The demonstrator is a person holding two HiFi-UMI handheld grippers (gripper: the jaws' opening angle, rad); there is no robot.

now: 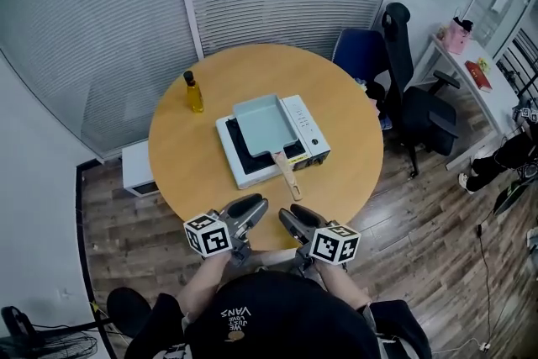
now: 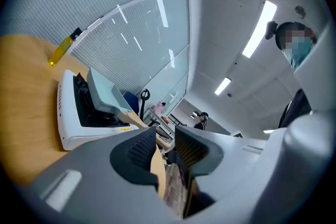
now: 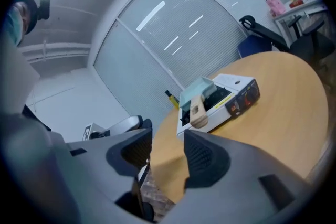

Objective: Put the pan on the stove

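Observation:
A pale blue-grey square pan (image 1: 264, 124) with a wooden handle (image 1: 286, 172) rests on the white portable stove (image 1: 307, 130) in the middle of the round wooden table (image 1: 336, 88). The handle points toward me. My left gripper (image 1: 252, 206) and right gripper (image 1: 290, 219) hover side by side at the table's near edge, short of the stove. In the left gripper view the left gripper (image 2: 165, 147) shows a narrow gap with nothing in it, and the pan (image 2: 105, 93) lies ahead. The right gripper (image 3: 168, 149) is open and empty, facing the pan (image 3: 197, 89).
A yellow oil bottle (image 1: 194, 92) stands on the table left of the stove. Dark office chairs (image 1: 403, 88) crowd the table's far right side. A white box (image 1: 134, 168) sits on the floor at the left, and a desk (image 1: 471, 88) stands at the far right.

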